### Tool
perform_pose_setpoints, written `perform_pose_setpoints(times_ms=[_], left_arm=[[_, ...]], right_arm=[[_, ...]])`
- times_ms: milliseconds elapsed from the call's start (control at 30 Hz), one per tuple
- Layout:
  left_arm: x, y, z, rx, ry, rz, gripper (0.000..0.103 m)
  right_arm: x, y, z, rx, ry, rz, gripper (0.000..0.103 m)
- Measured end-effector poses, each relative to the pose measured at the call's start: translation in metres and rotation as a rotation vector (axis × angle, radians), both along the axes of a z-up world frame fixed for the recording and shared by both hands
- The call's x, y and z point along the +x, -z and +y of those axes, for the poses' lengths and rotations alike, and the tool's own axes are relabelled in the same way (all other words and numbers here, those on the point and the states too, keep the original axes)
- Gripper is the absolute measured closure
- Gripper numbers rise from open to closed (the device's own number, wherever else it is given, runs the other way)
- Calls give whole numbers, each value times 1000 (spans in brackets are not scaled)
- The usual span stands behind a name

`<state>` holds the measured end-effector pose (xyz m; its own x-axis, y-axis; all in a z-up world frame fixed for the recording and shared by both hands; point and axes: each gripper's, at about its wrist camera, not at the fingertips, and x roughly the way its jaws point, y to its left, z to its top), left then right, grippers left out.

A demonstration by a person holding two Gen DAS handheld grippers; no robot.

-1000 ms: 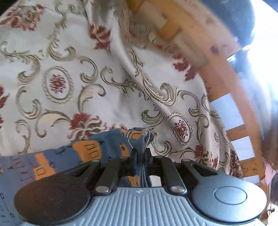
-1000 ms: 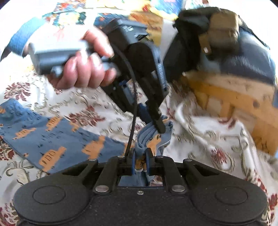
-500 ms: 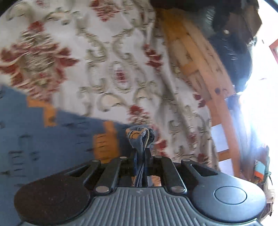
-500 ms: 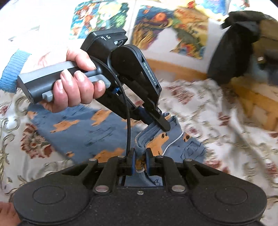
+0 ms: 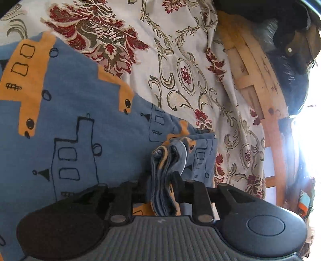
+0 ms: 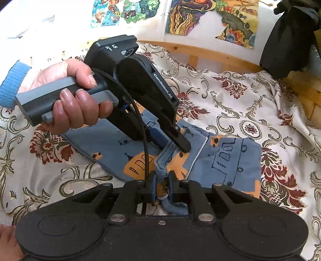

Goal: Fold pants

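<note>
The left tongs (image 5: 163, 180) are closed on a bunched edge of the pants (image 5: 80, 112), at the bottom centre of the left wrist view. Several layers of blue cloth stand pressed between the two black fingers (image 5: 177, 180). The right tongs (image 6: 161, 181) are also closed on the pants (image 6: 224, 158), at the bottom centre of the right wrist view, and they pinch a folded edge with a thick seam.

In the right wrist view the left tongs (image 6: 183, 146) come in from the upper left, and their tip touches the same raised edge of cloth just above the right tongs. A hand (image 6: 74, 96) with a blue sleeve (image 6: 12, 84) holds the grey handle (image 6: 50, 100) of this tool at the left of the frame. A black cable (image 6: 145, 148) hangs down from the tool to the lower centre.

The pants are blue with orange bus shapes and black line drawings. They lie on the bed cover (image 6: 240, 104), which is cream with red flowers and grey scrolls. One part spreads to the right of centre, another part runs to the left under the hand.

A wooden bed frame (image 6: 210, 54) runs along the top of the cover. Coloured pictures (image 6: 190, 16) hang on the white wall above it. A black bag (image 6: 289, 40) sits in the upper right corner.
</note>
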<state>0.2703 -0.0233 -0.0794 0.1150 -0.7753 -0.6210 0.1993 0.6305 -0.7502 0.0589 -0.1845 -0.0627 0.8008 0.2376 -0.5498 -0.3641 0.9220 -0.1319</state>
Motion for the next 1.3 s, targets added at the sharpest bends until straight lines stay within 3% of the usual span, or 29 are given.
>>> perform_pose_setpoints(times_ms=[167, 567, 1300], left_arm=[[-6, -5, -3, 33, -12, -23, 91], [-11, -21, 8, 44, -10, -73, 93], [-16, -33, 122, 117, -128, -131, 93]], right_arm=[[1, 0, -3, 9, 1, -5, 89], [-2, -10, 6, 15, -18, -16, 90], [31, -13, 102, 108, -171, 55, 90]])
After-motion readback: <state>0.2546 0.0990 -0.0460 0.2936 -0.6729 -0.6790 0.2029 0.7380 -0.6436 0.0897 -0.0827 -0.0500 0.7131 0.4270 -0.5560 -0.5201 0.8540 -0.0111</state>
